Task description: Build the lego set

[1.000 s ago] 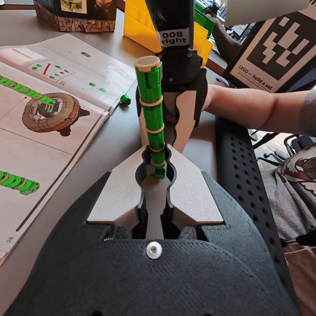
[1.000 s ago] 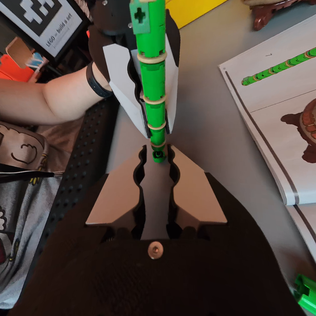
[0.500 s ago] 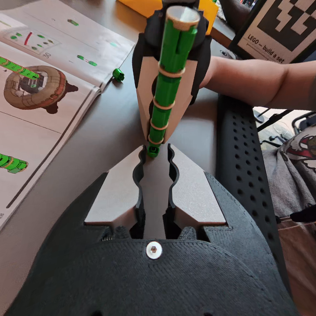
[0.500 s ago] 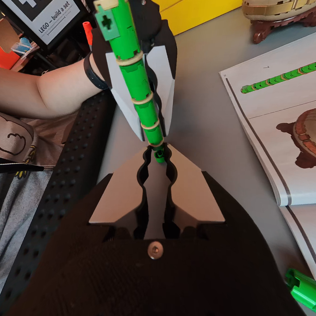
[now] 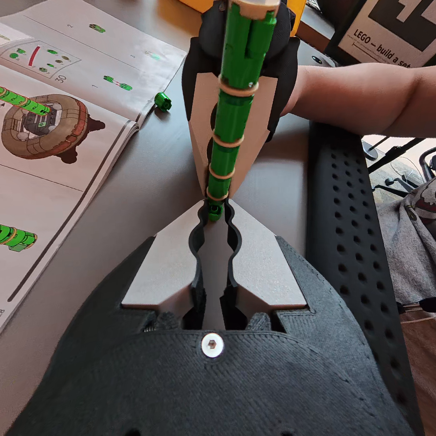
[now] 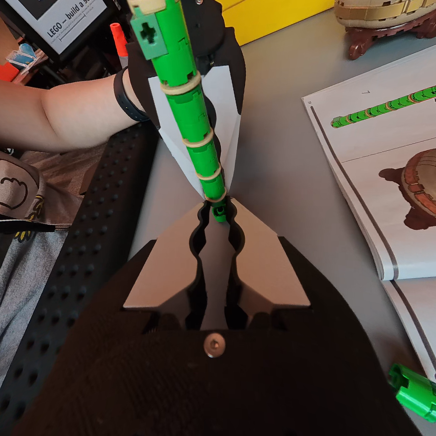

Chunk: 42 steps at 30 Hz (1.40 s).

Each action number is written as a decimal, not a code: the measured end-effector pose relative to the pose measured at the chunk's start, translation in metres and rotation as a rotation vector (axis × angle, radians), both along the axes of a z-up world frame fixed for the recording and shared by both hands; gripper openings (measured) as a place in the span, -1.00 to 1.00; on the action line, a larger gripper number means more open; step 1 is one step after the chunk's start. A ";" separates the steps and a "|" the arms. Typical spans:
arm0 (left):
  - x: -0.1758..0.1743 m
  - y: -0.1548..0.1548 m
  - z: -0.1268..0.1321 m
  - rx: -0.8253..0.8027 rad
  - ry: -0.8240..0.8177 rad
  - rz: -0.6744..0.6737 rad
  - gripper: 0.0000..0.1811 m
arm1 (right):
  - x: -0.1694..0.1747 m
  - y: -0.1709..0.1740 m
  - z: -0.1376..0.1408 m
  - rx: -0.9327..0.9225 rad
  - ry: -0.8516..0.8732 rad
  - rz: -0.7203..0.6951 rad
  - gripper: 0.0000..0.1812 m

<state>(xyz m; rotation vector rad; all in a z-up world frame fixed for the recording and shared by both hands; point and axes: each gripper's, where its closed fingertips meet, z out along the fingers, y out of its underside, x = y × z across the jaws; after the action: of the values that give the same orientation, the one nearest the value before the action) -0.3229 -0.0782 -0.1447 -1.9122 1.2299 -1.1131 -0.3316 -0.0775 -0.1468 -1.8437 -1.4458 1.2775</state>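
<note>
A tall green Lego stalk (image 5: pixel 230 146) with tan rings and a tan cap stands nearly upright over the grey table (image 5: pixel 146 188). My left gripper (image 5: pixel 214 203) and right gripper (image 6: pixel 218 204) meet tip to tip at its foot. Both are shut on its lowest segment. A small green round end piece (image 5: pixel 214 212) pokes out below the tips and also shows in the right wrist view (image 6: pixel 220 213). The stalk (image 6: pixel 195 132) leans over the opposite gripper in each view and carries a square green block (image 6: pixel 148 35) near its top.
An open instruction booklet (image 5: pixel 70 146) lies beside the grippers, also in the right wrist view (image 6: pixel 377 188). A loose green round piece (image 5: pixel 162 105) lies by its corner. Another green part (image 6: pixel 417 398) lies near my right gripper. A brown and tan pot model (image 6: pixel 389 21), yellow boxes (image 6: pixel 271 18) and a black perforated strip (image 5: pixel 349 212) border the space. Less than 4 cm separates the two grippers' tips. Both grippers' tips are roughly 12 cm from the loose green round piece (image 5: pixel 162 105). The right camera catches it too, in the right wrist view (image 6: pixel 394 362).
My left gripper slid down from mid-stalk to its foot. The stalk's top swung from left of centre to right in the left wrist view. Both grippers stay closed.
</note>
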 end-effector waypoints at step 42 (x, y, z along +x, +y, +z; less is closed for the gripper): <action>0.008 -0.002 0.020 -0.332 -0.197 -0.010 -0.84 | -0.002 -0.016 0.007 -0.315 0.031 0.045 -0.79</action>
<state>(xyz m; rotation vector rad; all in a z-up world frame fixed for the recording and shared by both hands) -0.3147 -0.0800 -0.1251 -1.9736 0.9958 -1.5492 -0.3337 -0.0930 -0.1398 -1.9847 -1.3369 1.6266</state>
